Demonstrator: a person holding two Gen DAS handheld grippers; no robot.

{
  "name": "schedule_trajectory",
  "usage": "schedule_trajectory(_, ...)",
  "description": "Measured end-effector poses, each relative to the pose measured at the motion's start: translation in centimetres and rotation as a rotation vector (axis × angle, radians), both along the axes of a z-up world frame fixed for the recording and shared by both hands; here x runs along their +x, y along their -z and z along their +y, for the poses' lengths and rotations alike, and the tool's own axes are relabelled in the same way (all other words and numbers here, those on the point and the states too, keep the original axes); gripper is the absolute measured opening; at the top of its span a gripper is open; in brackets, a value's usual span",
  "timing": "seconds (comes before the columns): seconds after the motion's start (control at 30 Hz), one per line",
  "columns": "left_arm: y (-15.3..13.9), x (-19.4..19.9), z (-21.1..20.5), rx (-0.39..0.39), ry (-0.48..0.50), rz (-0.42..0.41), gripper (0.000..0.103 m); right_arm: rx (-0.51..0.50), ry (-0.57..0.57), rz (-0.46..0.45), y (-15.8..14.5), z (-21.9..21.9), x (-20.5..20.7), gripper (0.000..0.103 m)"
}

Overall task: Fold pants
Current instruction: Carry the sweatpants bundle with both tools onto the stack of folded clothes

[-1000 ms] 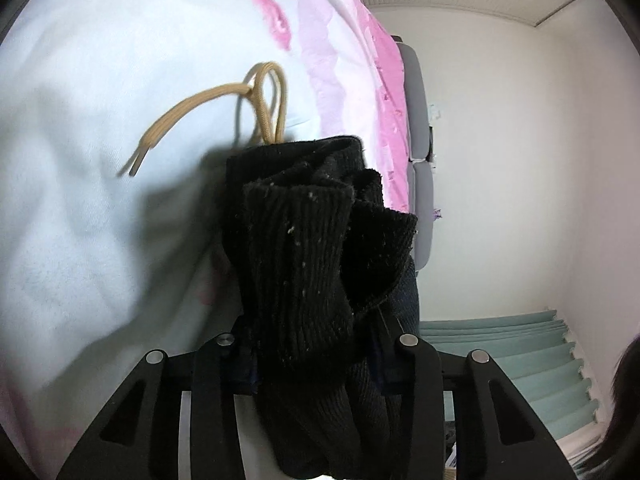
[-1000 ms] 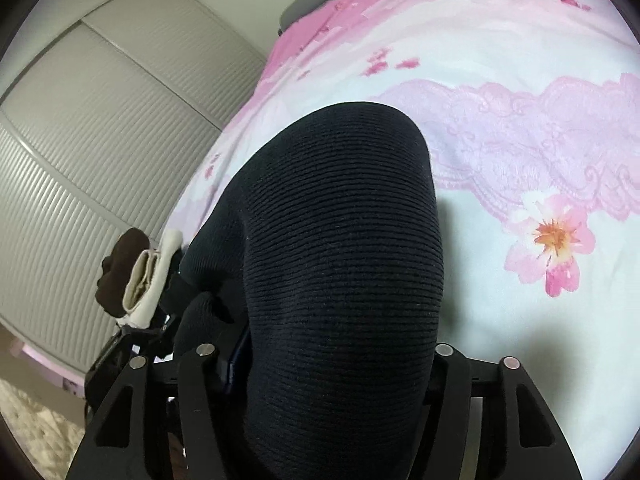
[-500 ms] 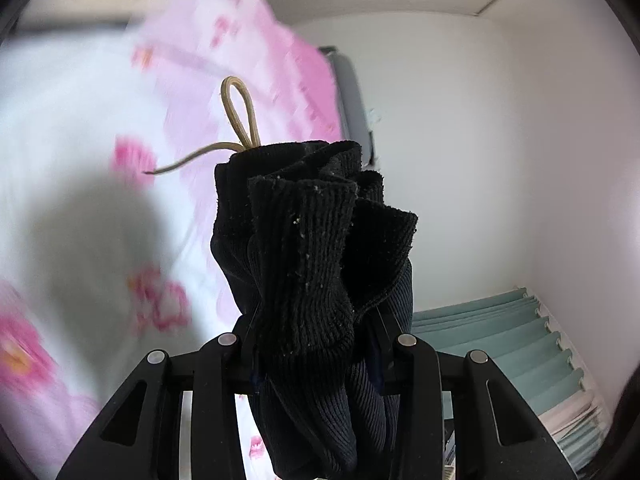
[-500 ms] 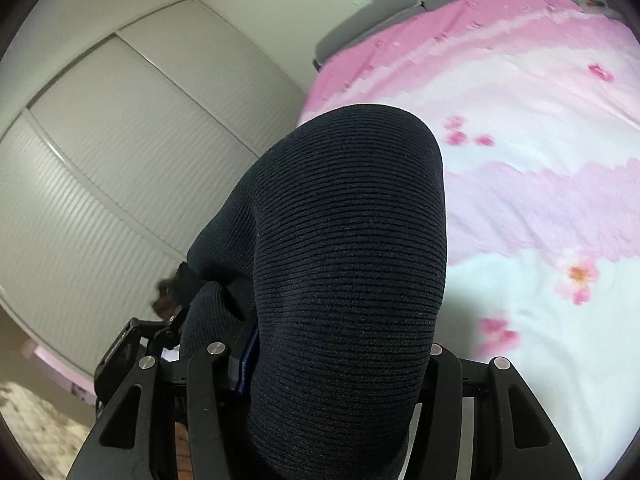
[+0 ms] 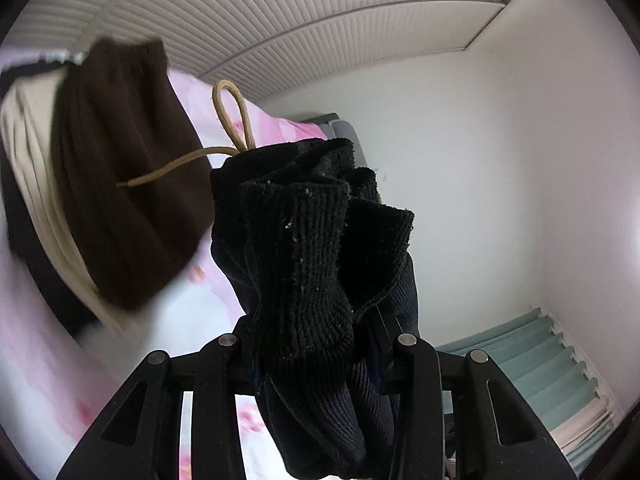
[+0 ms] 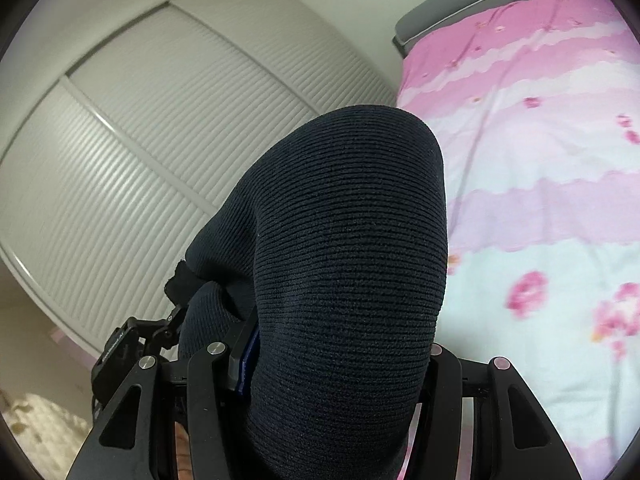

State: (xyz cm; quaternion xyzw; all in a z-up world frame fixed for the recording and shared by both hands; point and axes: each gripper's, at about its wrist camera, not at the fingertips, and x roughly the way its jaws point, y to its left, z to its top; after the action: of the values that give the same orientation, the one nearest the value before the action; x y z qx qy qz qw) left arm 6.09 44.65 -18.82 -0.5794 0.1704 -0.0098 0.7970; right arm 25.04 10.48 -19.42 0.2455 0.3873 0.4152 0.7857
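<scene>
Both grippers are now lifted above the pink floral bed (image 6: 540, 208); left gripper (image 5: 316, 344) and right gripper (image 6: 328, 360) each pinch bunched dark ribbed knit pants (image 5: 316, 264), right jaws just tightened.

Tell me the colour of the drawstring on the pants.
Tan: the drawstring shows best in the left wrist view.

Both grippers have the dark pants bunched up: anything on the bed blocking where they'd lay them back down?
Partly. In the left wrist view a folded pile of brown and cream clothes lies on the bedspread. In the right wrist view the bedspread shows nothing on it. Both the left gripper and right gripper are clamped on the pants.
</scene>
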Motion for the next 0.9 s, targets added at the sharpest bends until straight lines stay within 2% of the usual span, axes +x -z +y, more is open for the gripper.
schedule_trajectory(0.23, 3.6, 1.3, 12.8, 0.045, -0.009, 0.060, 0.037, -0.035, -0.014, 0.034, 3.0, 13.1, 0.7, 0.053)
schedule_trajectory(0.4, 6.6, 2.4, 17.1, 0.042, -0.063, 0.060, 0.037, -0.049, -0.027, 0.041, 5.8, 21.0, 2.6, 0.053)
schedule_trajectory(0.53, 10.2, 4.2, 17.3, 0.058, -0.080, 0.090, 0.039, -0.125, -0.054, 0.010, 7.2, 23.9, 4.4, 0.053)
schedule_trajectory(0.63, 12.8, 5.2, 16.4, 0.041, -0.070, 0.101, 0.043, -0.207, -0.050, 0.048, 9.5, 25.4, 6.3, 0.057)
schedule_trajectory(0.67, 13.1, 5.3, 16.2, 0.042, -0.069, 0.098, 0.044, -0.220, -0.044, 0.064, 10.4, 24.7, 6.8, 0.061)
schedule_trajectory(0.77, 11.7, 4.7, 18.1, 0.066, -0.053, 0.102, 0.051, -0.247, -0.038, 0.046, 11.1, 24.5, 6.8, 0.067)
schedule_trajectory(0.8, 11.2, 4.6, 18.8, 0.075, -0.052, 0.116, 0.056, -0.252, -0.037, 0.037, 10.9, 24.4, 6.8, 0.070)
schedule_trajectory(0.9, 10.6, 3.6, 19.2, 0.134, -0.041, 0.146, 0.058, -0.273, -0.031, 0.027, 10.2, 23.2, 6.1, 0.074)
